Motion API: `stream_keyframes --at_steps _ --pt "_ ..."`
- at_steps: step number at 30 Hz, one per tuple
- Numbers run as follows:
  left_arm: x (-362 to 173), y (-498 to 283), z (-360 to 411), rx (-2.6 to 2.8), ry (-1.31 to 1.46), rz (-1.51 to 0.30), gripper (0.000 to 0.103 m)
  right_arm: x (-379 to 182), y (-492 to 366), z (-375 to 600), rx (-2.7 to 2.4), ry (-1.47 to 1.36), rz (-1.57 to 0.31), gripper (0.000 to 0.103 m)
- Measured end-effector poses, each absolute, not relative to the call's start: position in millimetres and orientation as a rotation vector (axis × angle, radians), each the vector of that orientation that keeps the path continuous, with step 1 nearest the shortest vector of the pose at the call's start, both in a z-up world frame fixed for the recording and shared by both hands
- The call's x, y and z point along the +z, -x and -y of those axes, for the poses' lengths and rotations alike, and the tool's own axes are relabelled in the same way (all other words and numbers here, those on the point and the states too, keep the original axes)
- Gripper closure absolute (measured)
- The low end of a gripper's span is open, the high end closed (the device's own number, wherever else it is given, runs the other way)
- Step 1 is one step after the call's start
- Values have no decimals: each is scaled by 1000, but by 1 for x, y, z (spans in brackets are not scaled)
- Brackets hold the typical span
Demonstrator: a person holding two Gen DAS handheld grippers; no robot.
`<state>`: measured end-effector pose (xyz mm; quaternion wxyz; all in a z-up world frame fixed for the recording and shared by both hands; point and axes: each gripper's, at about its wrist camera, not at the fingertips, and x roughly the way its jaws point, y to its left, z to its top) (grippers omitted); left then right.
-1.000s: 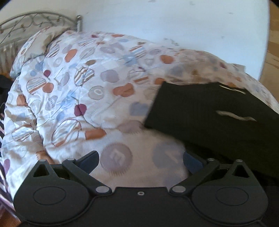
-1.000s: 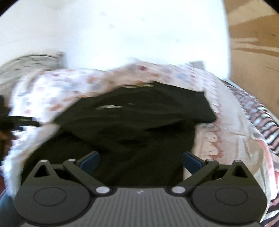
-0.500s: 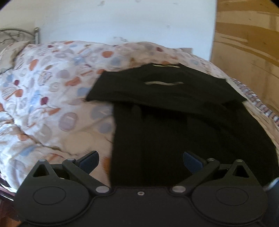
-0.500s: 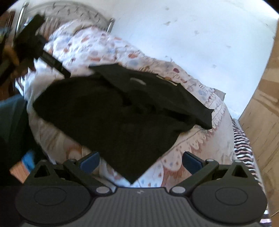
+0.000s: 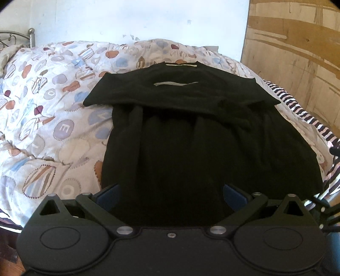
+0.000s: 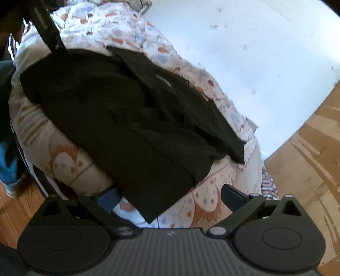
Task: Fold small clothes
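A black T-shirt (image 5: pixel 191 131) lies spread on the bed, on top of a white duvet (image 5: pixel 53 118) printed with round and heart-like shapes in orange, blue and maroon; the shirt's collar end points toward the white wall (image 5: pixel 127 19), and its top part is folded over the body, with a pale strip at the neck and a second pale mark just below it, too small to read; the lower hem hangs toward the near edge of the bed. Several printed circles on the duvet carry single letters; an "E" and a "V" can be made out left of the shirt. A metal headboard (image 5: pixel 19 37) shows at the far left by a pillow; a striped sheet (image 5: pixel 308 118) runs along the right edge of the bed, and a wooden panel (image 5: pixel 297 53) stands beyond it.

The left gripper (image 5: pixel 170 195) hangs over the shirt's hem end, jaws spread wide, nothing between them but the cloth below; whether they touch it I cannot tell. The right gripper (image 6: pixel 170 197) sits at the shirt's right corner, jaws likewise spread wide, the hem corner lying between them unpinched; in its view a black bar (image 6: pixel 48 31) crosses the upper left, and wooden floor (image 6: pixel 19 212) shows beside the bed.
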<state>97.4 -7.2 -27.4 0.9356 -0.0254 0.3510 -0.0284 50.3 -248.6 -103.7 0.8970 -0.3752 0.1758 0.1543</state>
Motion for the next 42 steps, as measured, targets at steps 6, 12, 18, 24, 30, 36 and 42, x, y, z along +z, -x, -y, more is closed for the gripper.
stream_keyframes --at_steps 6,12,18,24,30,36,42 --pt "-30 -100 -3 -79 75 -760 1 -89 -41 246 375 811 -301 46" --pt "-22 -92 -9 -121 72 -720 1 -64 -50 239 493 723 -343 94" --pt "-18 -73 1 -287 39 -635 1 -27 -98 244 557 509 -408 96" --pt "-36 -76 36 -337 -90 -642 1 -9 -160 258 580 339 -479 96" --pt "-56 -95 41 -217 -170 -698 1 -10 -203 259 556 248 -515 96" --pt "-56 -102 21 -178 -192 -712 1 -13 -240 263 552 157 -540 96" --pt "-53 -96 27 -184 -252 -706 1 -11 -267 257 559 120 -550 96"
